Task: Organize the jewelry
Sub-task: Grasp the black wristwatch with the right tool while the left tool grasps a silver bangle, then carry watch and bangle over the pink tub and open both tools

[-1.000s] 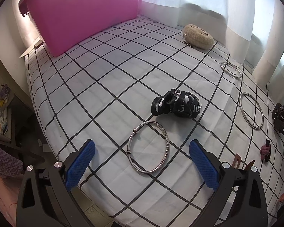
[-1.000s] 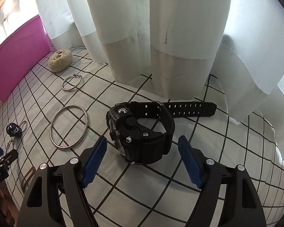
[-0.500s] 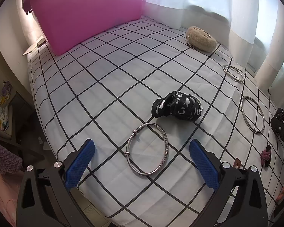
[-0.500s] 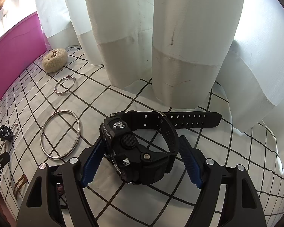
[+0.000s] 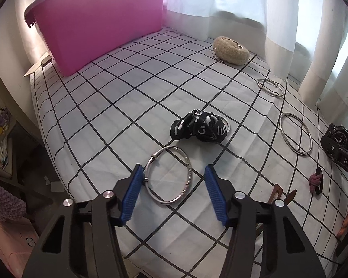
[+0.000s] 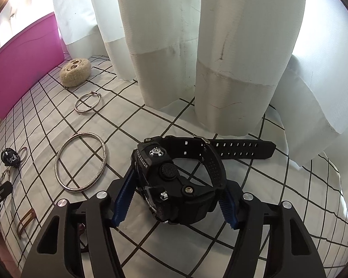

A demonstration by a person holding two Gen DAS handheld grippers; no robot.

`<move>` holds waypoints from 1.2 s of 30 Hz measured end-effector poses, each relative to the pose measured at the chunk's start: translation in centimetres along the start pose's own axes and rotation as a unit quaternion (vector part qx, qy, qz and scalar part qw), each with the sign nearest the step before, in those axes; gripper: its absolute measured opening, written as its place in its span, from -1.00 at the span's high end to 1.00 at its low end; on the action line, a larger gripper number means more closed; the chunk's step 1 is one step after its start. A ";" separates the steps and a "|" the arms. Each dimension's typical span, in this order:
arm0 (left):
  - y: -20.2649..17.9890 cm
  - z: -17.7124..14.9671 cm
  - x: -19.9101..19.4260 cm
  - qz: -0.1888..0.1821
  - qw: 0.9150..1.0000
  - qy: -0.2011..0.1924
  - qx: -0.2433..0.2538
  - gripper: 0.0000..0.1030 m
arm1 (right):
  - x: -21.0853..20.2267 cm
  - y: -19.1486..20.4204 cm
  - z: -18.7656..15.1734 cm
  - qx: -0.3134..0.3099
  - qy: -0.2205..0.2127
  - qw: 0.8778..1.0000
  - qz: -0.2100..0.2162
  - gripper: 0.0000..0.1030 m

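Black-and-white grid cloth [image 5: 118, 106] covers the surface; whether it is a bed or a tabletop cannot be told. Its near edge drops off at lower left.

Hidden or cut off: the pink plastic bin [image 5: 99, 23] at the far end shows only its outer wall and rim, so its contents cannot be seen. In the left wrist view the black watch [image 6: 178, 185] is cropped at the right edge. A brown clip [image 5: 281, 193] and a dark knotted hair tie [image 5: 315, 181] sit partly behind the left claw's frame; their exact shape is hard to make out. White curtains [image 6: 220, 46] hide the wall behind.

Left claw [image 5: 174, 192]: jaws have just been closing and now stand narrow, straddling the near half of a silver bangle [image 5: 168, 176] that lies flat on the cloth. The left blue ribbed pad appears to touch the ring's rim; the right pad stands clear.

Right claw [image 6: 176, 199]: jaws have just been closing around the chunky, matte watch. The case sits between the blue pads, with both pads against its sides. The perforated strap trails toward the curtains.

Other items: a black printed fabric band [image 5: 200, 128] just beyond the bangle, a large thin steel hoop [image 6: 81, 162], a smaller ring [image 6: 87, 103], and a beige fuzzy pouch [image 6: 75, 71] on a bead chain.
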State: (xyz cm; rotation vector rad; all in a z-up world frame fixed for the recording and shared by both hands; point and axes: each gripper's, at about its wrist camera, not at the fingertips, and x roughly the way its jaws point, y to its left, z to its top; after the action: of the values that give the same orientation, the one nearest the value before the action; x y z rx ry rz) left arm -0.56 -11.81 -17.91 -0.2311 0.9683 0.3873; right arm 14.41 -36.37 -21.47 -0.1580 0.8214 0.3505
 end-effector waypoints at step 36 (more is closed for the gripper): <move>3.4 7.9 -13.3 -0.011 0.997 -0.065 -0.034 0.22 | -14.1 3.1 4.0 -0.028 -0.054 0.995 0.080 -0.18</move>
State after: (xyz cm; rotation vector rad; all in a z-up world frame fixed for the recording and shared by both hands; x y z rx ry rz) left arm -2.73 -8.71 -2.51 -0.2752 0.8242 0.4098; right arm 7.19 -35.88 -8.31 -0.1250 0.7186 0.5298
